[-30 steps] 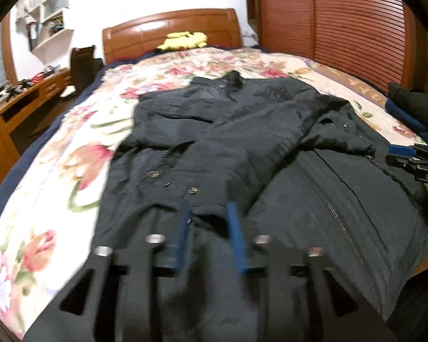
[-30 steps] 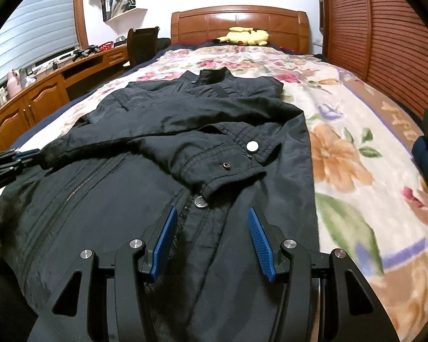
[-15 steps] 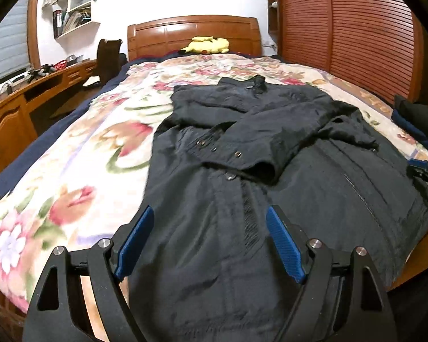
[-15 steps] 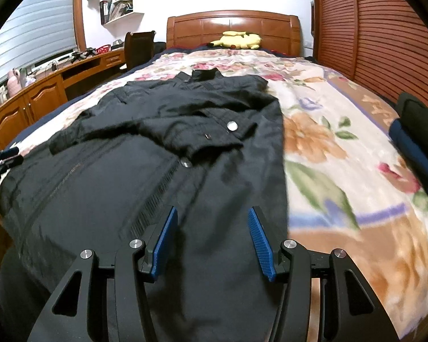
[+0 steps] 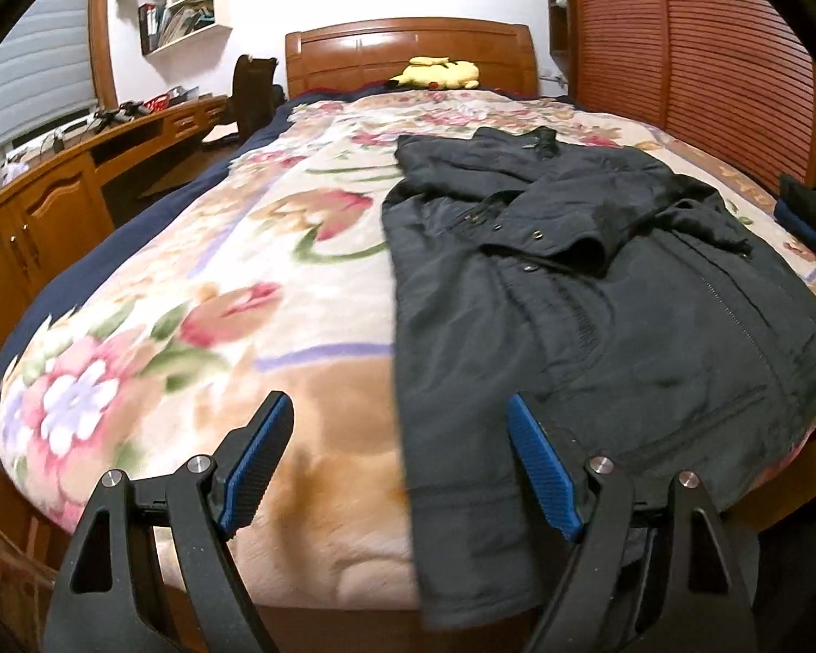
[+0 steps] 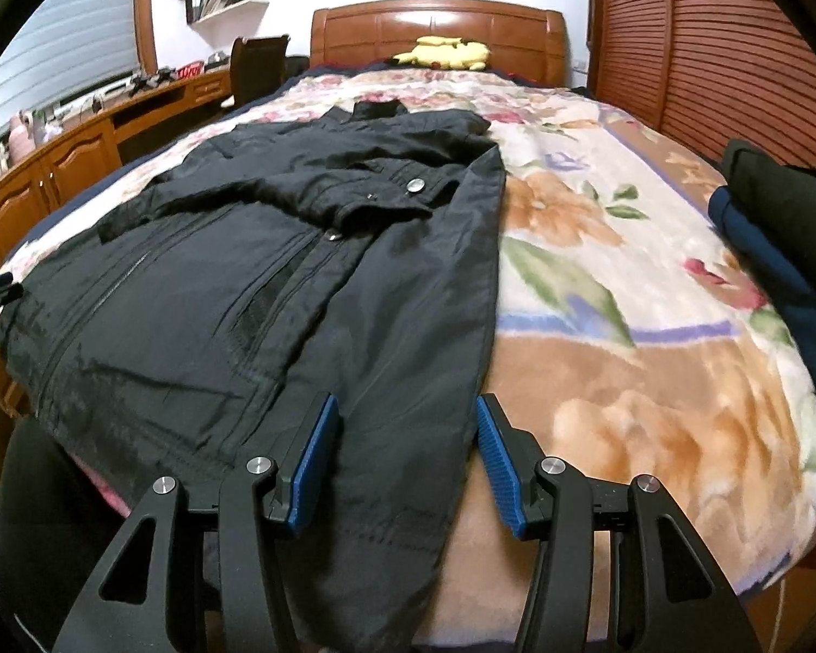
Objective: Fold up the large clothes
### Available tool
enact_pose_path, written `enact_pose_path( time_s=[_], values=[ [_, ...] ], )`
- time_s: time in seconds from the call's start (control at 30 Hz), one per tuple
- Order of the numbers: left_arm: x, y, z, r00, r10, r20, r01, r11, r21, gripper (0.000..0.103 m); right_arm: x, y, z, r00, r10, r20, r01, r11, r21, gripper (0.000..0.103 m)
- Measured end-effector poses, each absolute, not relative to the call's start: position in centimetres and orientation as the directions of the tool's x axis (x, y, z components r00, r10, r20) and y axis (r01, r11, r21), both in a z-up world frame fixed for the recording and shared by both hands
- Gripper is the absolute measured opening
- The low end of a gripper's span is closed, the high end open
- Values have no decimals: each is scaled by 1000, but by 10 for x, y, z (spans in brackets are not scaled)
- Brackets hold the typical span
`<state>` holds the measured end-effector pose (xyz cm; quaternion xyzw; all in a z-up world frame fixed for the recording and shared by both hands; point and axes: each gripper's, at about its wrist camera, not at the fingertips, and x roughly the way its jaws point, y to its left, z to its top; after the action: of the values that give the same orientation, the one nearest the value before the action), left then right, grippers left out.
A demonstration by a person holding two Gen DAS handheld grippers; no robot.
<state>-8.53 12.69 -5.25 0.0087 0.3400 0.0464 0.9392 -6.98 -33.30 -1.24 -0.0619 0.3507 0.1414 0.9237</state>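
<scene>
1. Seen from the foot of the bed (image 5: 310, 294), a large black jacket (image 5: 598, 294) lies flat on the floral blanket, collar toward the headboard, hem toward both claws, its long axis running up the bed.
2. The left claw (image 5: 397, 462) stands wide apart and empty, straddling the jacket's left hem corner.
3. The right claw (image 6: 402, 457) stands partly apart, empty, with the right hem edge between its pads, not pinched.
4. Each claw looks nearest its own hem corner, so both seem equally placed.
</scene>
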Motion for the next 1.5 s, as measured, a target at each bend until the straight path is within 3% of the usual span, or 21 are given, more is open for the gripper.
enact_pose_path(
  time_s=[0.13, 0.3, 0.63, 0.73, 0.8, 0.87, 0.97, 1.03, 1.1, 1.17, 1.5],
  values=[
    [-91, 134, -59, 761, 82, -644, -74, 996, 40, 81, -71, -331, -10, 689, 220, -691, -322, 946, -20, 54],
    [-95, 133, -65, 762, 40, -647, -41, 999, 13, 68, -64, -332, -7, 657, 234, -717, -339, 941, -4, 54],
    [-104, 130, -68, 769, 15, -640, -29, 1000, -12, 61, -65, -335, -8, 627, 243, -740, -360, 933, 0, 54],
    [-107, 128, -69, 770, -4, -638, -18, 999, -28, 52, -64, -336, -9, 624, 256, -738, -366, 931, 13, 54],
    [-109, 125, -68, 768, -30, -640, 6, 999, -40, 37, -63, -336, -10, 621, 263, -739, -365, 931, 25, 54],
    [-112, 120, -68, 766, -42, -641, 27, 999, -34, 31, -64, -337, -11, 623, 265, -736, -368, 929, 23, 53],
    [-114, 116, -67, 767, -27, -641, 28, 1000, -9, 28, -65, -336, -12, 624, 276, -731, -371, 928, 34, 48],
    [-114, 116, -66, 767, -28, -641, 22, 1000, -17, 21, -66, -335, -12, 628, 283, -725, -372, 928, 40, 42],
    [-114, 117, -63, 766, -26, -643, 11, 1000, -28, 12, -69, -334, -13, 635, 287, -717, -372, 927, 41, 29],
    [-116, 117, -58, 777, -45, -627, 28, 999, -36, 8, -72, -332, -11, 651, 287, -702, -374, 927, 32, 24],
    [-130, 108, 14, 861, -86, -501, 84, 996, -27, 7, -92, -332, 36, 786, 306, -537, -336, 941, 43, 13]
  ],
)
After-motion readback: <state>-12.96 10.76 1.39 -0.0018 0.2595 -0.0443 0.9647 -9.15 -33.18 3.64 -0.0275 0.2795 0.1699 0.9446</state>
